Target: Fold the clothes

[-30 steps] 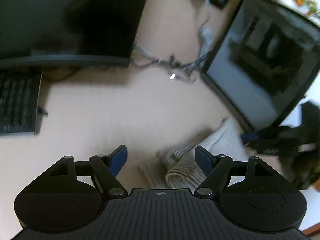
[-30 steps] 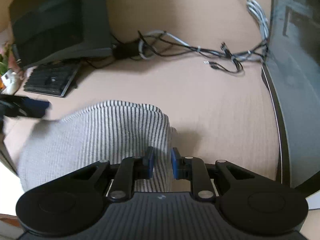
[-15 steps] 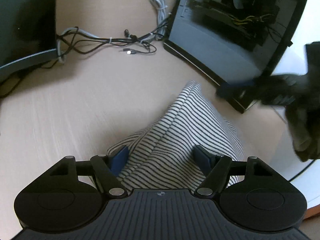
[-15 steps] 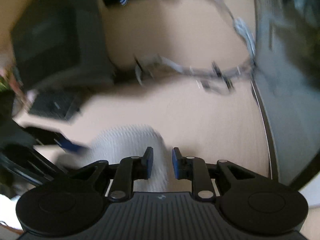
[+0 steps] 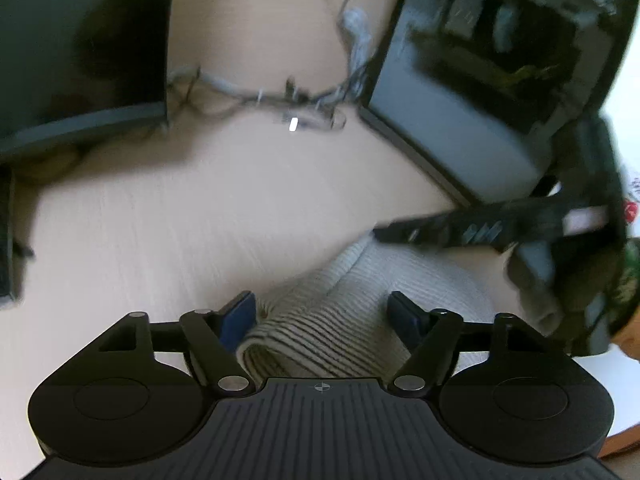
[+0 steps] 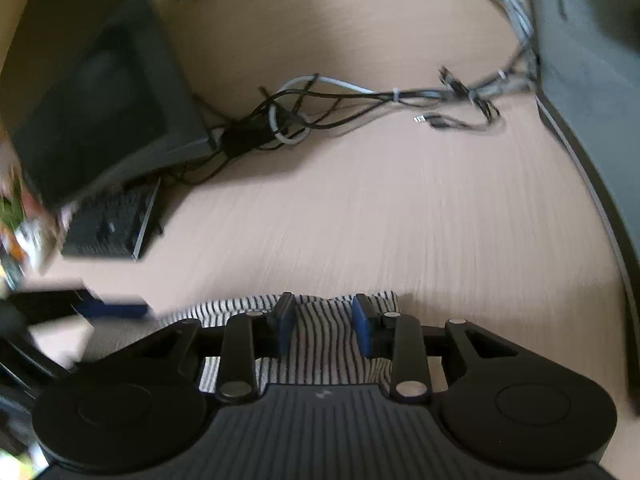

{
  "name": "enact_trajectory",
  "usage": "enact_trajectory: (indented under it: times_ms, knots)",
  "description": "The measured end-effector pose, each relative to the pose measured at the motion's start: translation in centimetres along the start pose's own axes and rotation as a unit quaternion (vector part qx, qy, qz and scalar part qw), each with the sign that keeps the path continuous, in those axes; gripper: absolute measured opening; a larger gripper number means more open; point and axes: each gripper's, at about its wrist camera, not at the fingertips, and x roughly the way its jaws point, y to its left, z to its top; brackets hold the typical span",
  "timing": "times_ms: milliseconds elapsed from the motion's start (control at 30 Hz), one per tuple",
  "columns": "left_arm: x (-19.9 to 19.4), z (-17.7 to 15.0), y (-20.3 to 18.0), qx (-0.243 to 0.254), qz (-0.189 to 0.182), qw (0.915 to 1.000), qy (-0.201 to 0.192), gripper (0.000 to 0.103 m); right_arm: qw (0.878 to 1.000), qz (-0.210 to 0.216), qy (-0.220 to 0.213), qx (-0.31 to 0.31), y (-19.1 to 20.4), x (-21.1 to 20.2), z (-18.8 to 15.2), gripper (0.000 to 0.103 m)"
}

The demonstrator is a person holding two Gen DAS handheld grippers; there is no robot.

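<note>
Left gripper (image 5: pixel 323 314): fingers (image 5: pixel 239 314) spread wide, the folded striped garment (image 5: pixel 320 320) lying between them on the counter (image 5: pixel 200 220); contact with either pad could not be told. Right gripper (image 6: pixel 323 326): fingers (image 6: pixel 285 322) partly open, striped cloth lying between the pads, with a gap visible and no clear pinch. Just beyond the left fingers, to their right, the other gripper showed as a dark blur at the garment's far edge. Farther out: tangled cables (image 6: pixel 340 100), a keyboard (image 6: pixel 116 224) ahead-left of the right fingers, a monitor (image 5: pixel 80 48), a computer case (image 5: pixel 500 80).
</note>
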Motion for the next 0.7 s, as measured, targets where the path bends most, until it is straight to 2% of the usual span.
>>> enact_trajectory:
  times_ms: [67, 133, 200, 267, 300, 367, 433, 500, 567, 700]
  knots:
    - [-0.8, 0.2, -0.1, 0.006, -0.003, 0.9999, -0.013, 0.073, 1.000, -0.014, -0.006, -0.024, 0.9, 0.1, -0.3, 0.030]
    - [-0.5, 0.6, -0.8, 0.026, -0.020, 0.9994, -0.012, 0.073, 1.000, -0.018, -0.012, -0.011, 0.8, 0.1, -0.5, 0.030]
    - [1.0, 0.5, -1.3, 0.046, -0.029, 0.9985, 0.011, 0.073, 1.000, -0.018, -0.018, 0.002, 0.6, -0.4, -0.6, 0.031]
    - [3.1, -0.2, -1.7, 0.070, -0.006, 0.9965, 0.045, 0.071, 0.999, -0.022, -0.027, 0.012, 0.6, -1.4, -0.7, 0.035]
    - [4.1, -0.5, -1.6, 0.074, 0.004, 0.9956, 0.056, 0.074, 0.999, -0.030, -0.035, 0.012, 0.8, -2.4, -0.7, 0.048]
    - [4.8, -0.7, -0.6, 0.050, -0.002, 0.9969, 0.061, 0.080, 0.997, -0.059, -0.051, -0.001, 1.6, -5.0, -1.5, 0.065]
    - [5.0, -0.7, 0.3, 0.032, -0.006, 0.9976, 0.061, 0.087, 0.994, -0.088, -0.067, -0.015, 2.4, -7.7, -2.3, 0.067]
    - [5.3, -0.6, 0.8, 0.026, -0.009, 0.9976, 0.063, 0.090, 0.995, -0.083, -0.057, 0.021, 2.2, -9.2, -3.9, 0.079]
    - [5.5, -0.8, 1.4, 0.020, -0.017, 0.9975, 0.066, 0.092, 0.994, -0.077, -0.046, 0.057, 2.1, -10.7, -5.6, 0.079]
    - [5.9, -0.7, 2.4, 0.013, -0.036, 0.9968, 0.070, 0.094, 0.984, -0.051, 0.001, 0.170, 1.6, -9.5, -9.0, 0.079]
